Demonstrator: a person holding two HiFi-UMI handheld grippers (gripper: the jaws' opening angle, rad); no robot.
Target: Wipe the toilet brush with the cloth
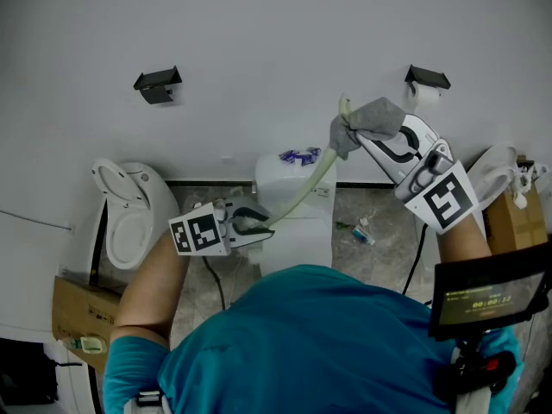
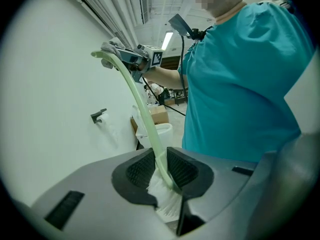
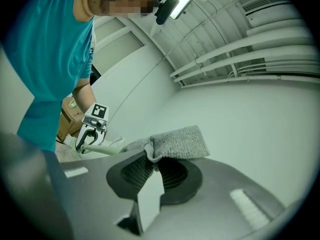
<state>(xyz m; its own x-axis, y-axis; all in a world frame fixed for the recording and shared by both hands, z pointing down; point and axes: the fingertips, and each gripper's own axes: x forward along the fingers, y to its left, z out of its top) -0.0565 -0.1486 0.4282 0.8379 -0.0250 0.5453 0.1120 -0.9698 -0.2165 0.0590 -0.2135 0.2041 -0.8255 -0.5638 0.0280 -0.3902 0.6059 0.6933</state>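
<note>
White wall [image 1: 259, 24], toilet [image 1: 129, 218], cardboard box [image 1: 73, 304] behind toilet brush [image 1: 320, 175] and cloth [image 1: 373, 117].

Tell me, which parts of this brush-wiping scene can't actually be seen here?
- Brush handle near its top: head view, wrapped in the cloth held by the right claw.
- Bristles: left gripper view, mostly behind the left claw clamping the stem.
- Small item on the floor: head view, too small to name.
- Toilet front: head view, covered by the person's shirt.
</note>
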